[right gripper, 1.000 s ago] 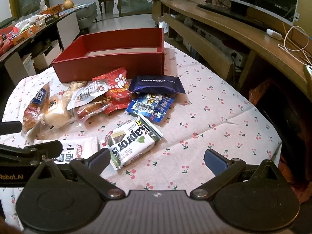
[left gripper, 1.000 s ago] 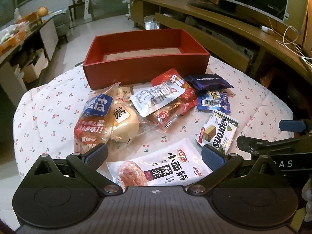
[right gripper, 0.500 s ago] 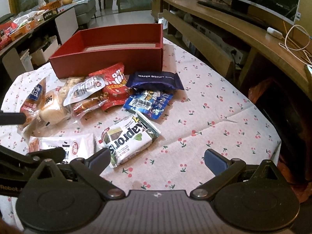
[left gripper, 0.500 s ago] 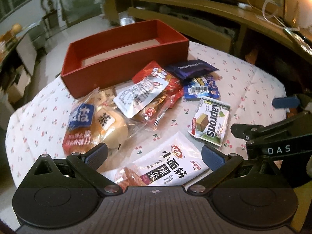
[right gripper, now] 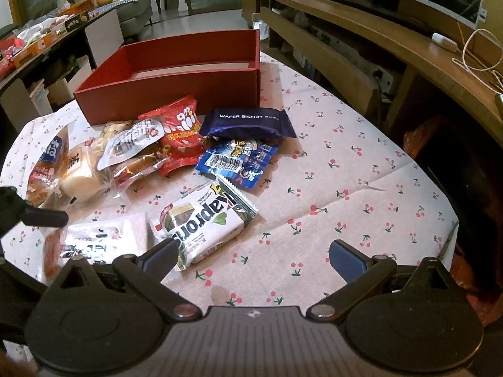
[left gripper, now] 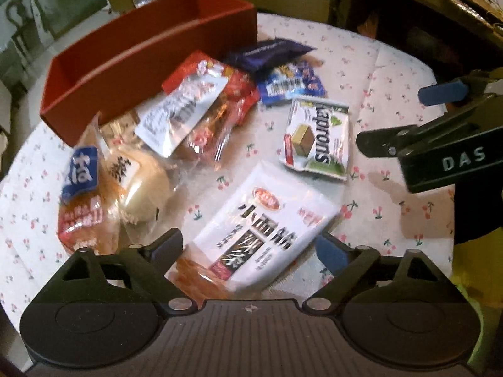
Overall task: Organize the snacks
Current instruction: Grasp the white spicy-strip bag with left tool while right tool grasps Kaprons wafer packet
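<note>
An open red box (left gripper: 151,50) (right gripper: 176,91) stands at the far side of the cherry-print table. In front of it lie a bun in a clear bag (left gripper: 138,182), a red packet (right gripper: 182,132), a dark wafer biscuit packet (right gripper: 248,122), a blue packet (right gripper: 239,160) and a Kaprons wafer packet (left gripper: 317,138) (right gripper: 204,220). My left gripper (left gripper: 248,248) is low over a white packet with black characters (left gripper: 267,220) (right gripper: 103,238). Its jaws are closing with the packet between them, and the pads are not pressing. My right gripper (right gripper: 254,254) hangs open beside the Kaprons packet, holding nothing.
A long wooden bench (right gripper: 361,50) with a screen and a white cable (right gripper: 478,59) runs along the right. A cluttered counter (right gripper: 47,37) stands at the left. The table's rounded edge (right gripper: 440,194) drops off at the right. Bare cloth (right gripper: 345,182) lies right of the snacks.
My left gripper has dropped closer to the white packet and rolled, tilting its view. Its jaws have narrowed around the packet. The right gripper has hardly moved.
</note>
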Tool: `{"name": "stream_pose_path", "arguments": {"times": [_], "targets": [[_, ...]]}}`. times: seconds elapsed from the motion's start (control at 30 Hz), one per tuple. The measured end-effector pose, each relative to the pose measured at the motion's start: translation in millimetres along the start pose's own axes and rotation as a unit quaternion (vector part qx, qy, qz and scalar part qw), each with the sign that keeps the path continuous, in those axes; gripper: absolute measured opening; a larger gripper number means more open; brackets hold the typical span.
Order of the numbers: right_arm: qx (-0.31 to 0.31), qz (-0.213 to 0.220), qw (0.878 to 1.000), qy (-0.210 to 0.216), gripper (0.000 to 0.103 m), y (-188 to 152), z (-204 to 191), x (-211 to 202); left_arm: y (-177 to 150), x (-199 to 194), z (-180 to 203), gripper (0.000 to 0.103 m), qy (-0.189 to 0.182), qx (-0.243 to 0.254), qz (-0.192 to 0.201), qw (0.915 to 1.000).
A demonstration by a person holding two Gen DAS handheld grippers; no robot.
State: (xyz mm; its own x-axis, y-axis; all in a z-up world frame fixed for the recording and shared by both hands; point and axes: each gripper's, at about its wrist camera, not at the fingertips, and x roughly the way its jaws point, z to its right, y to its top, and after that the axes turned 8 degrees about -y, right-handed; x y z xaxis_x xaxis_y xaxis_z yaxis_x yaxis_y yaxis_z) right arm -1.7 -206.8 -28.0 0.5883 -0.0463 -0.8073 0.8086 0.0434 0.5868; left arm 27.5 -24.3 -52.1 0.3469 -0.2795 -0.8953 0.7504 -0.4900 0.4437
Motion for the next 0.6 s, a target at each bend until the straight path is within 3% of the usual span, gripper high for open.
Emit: {"name": "stream_pose_path", "arguments": {"times": [0.1,0.43,0.53,0.6], "targets": [[0.001,-0.003,1.0,0.003,0.103,0.3,0.4,1.0,-0.6,1.3,-2.1,0.077,-0.02,-0.007,-0.017,0.9996],[0.001,-0.001,1.0,0.018,0.103,1.3,-1.0,-1.4,-1.2,2.4,4.6,0.081,-0.003,-0.011,-0.024,0.9996],[0.003,-0.004,1.0,0.017,0.103,1.4,-0.1,-0.2,0.9,5.0,8.4,0.079,-0.002,-0.01,-0.022,0.9997],[0.007,-0.008,1.0,0.017,0.103,1.9,1.1,1.3,1.9,4.8,10.6,0.073,0.0,-0.009,-0.02,0.9998]]}}
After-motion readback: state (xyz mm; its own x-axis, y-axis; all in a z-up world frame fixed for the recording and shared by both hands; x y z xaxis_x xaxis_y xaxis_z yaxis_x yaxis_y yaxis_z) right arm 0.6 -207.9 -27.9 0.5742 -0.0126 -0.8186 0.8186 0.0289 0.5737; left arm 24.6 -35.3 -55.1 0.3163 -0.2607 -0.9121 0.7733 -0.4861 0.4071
